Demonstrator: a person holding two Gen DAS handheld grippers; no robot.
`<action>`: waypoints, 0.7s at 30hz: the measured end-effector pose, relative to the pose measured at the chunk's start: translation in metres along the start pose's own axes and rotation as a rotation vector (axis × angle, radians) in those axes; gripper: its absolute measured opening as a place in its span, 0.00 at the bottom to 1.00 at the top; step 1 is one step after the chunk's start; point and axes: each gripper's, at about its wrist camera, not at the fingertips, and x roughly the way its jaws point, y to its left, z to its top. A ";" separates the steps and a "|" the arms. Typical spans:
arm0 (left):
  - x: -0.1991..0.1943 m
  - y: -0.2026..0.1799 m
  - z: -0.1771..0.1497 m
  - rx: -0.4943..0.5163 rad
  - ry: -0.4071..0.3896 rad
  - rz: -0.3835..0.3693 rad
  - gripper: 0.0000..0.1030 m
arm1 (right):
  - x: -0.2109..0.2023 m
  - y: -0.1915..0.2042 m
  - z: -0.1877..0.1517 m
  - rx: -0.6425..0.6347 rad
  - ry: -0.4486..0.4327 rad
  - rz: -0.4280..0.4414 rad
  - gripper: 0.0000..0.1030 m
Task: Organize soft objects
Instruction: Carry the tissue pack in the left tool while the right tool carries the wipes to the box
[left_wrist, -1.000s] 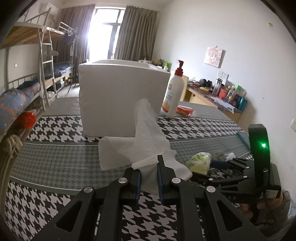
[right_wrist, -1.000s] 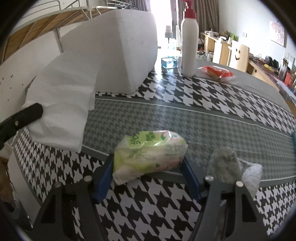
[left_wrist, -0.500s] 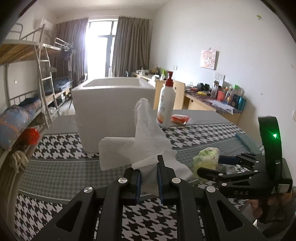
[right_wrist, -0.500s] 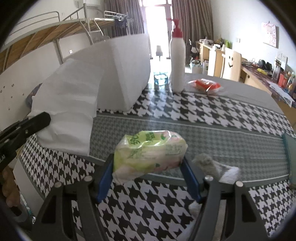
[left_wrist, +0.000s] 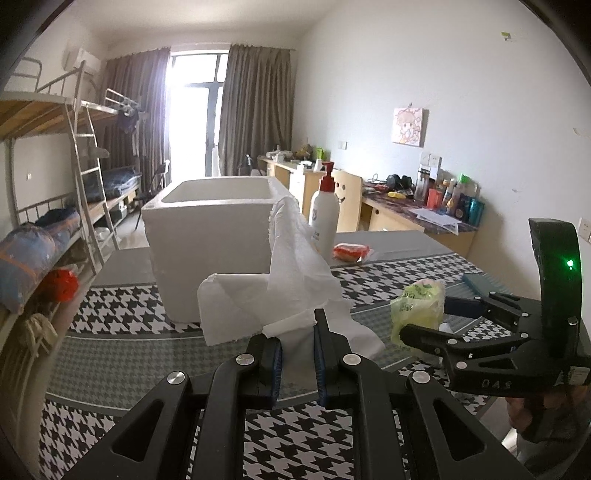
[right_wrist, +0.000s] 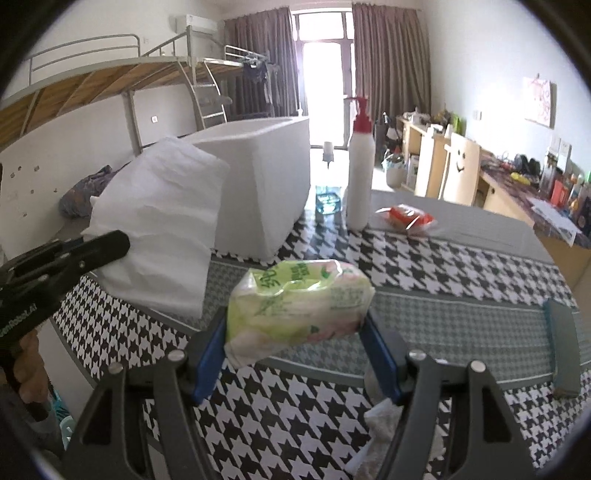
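Note:
My left gripper (left_wrist: 297, 354) is shut on a white paper tissue (left_wrist: 291, 280) and holds it above the table; the tissue also shows in the right wrist view (right_wrist: 162, 229). My right gripper (right_wrist: 295, 350) is shut on a green tissue pack (right_wrist: 299, 299), held in the air; the pack also shows in the left wrist view (left_wrist: 417, 306). A white foam box (left_wrist: 210, 240), open at the top, stands on the table behind the tissue, also visible in the right wrist view (right_wrist: 266, 184).
A white pump bottle (left_wrist: 325, 218) and a red packet (left_wrist: 351, 252) stand right of the box. A grey-white cloth (right_wrist: 384, 413) lies under my right gripper. A dark grey flat object (right_wrist: 563, 343) lies at the right. The table has a houndstooth cover (left_wrist: 110, 354).
Both grippers have risen with their loads; the box's open top now shows. The grey cloth stays on the table, lower in the right view.

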 end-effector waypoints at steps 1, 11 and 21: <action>-0.001 -0.001 0.001 0.001 -0.002 -0.001 0.15 | -0.002 0.000 0.001 0.000 -0.005 -0.010 0.71; -0.008 -0.006 0.014 0.011 -0.035 0.001 0.15 | -0.021 -0.007 0.010 0.024 -0.073 0.005 0.71; -0.016 -0.013 0.033 0.030 -0.080 0.003 0.15 | -0.039 -0.003 0.027 -0.001 -0.142 -0.010 0.71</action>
